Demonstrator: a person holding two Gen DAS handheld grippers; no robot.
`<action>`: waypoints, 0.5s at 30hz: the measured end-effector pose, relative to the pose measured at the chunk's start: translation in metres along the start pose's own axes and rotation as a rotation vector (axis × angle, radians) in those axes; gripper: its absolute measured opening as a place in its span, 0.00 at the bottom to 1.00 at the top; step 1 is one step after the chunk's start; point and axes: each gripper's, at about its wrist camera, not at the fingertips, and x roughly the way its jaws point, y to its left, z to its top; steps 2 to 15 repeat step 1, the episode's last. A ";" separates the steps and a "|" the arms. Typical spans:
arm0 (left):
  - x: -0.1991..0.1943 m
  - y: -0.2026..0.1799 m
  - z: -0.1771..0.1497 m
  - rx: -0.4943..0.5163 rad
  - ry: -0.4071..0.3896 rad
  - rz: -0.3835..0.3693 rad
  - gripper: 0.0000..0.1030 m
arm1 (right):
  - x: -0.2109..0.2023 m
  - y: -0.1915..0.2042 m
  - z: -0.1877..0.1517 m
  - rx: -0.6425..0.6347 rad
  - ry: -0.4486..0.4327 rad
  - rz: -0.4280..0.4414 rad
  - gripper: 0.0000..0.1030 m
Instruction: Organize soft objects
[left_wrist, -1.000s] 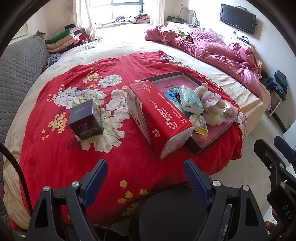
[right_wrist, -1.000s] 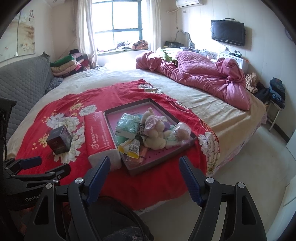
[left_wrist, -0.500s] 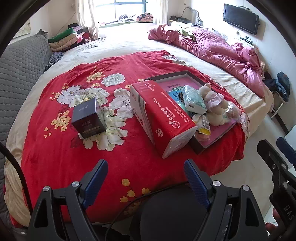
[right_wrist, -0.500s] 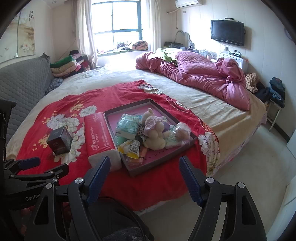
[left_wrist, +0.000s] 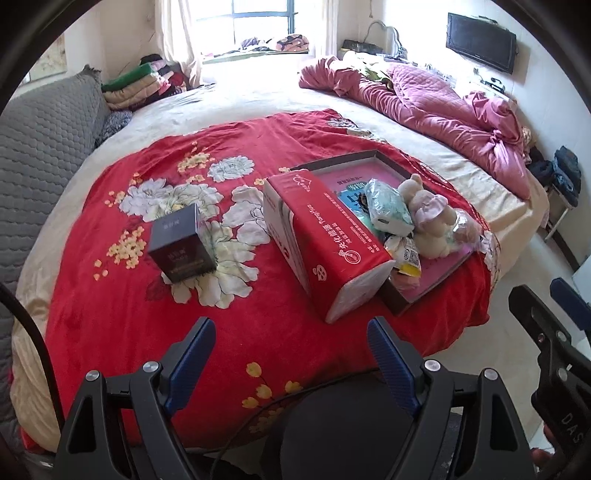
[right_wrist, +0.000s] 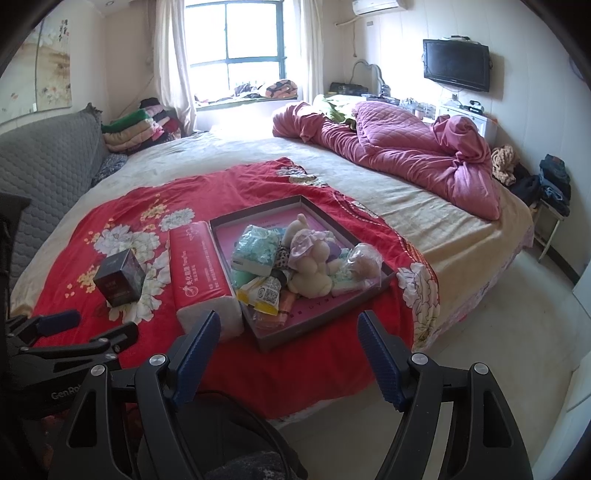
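Plush toy (right_wrist: 308, 258) and soft packets (right_wrist: 255, 247) heaped in tray (right_wrist: 258, 214) on red blanket (right_wrist: 122, 206); lower items buried, labels unreadable. Tissue pack (right_wrist: 201, 273) touches tray's left wall; its near end hidden behind a finger. Dark box (right_wrist: 120, 278) apart, left. Left gripper (left_wrist: 290, 360) and right gripper (right_wrist: 288, 350): fingers apart, empty, short of bed.

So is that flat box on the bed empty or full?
Full. The box holds a heap: a plush toy, a green tissue pack and small packets, piled above its rim.
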 end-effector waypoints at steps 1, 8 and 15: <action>0.001 -0.001 0.001 0.002 0.002 0.009 0.81 | 0.000 0.000 0.000 0.001 -0.001 -0.001 0.75; 0.001 -0.001 0.001 0.002 0.002 0.009 0.81 | 0.000 0.000 0.000 0.001 -0.001 -0.001 0.75; 0.001 -0.001 0.001 0.002 0.002 0.009 0.81 | 0.000 0.000 0.000 0.001 -0.001 -0.001 0.75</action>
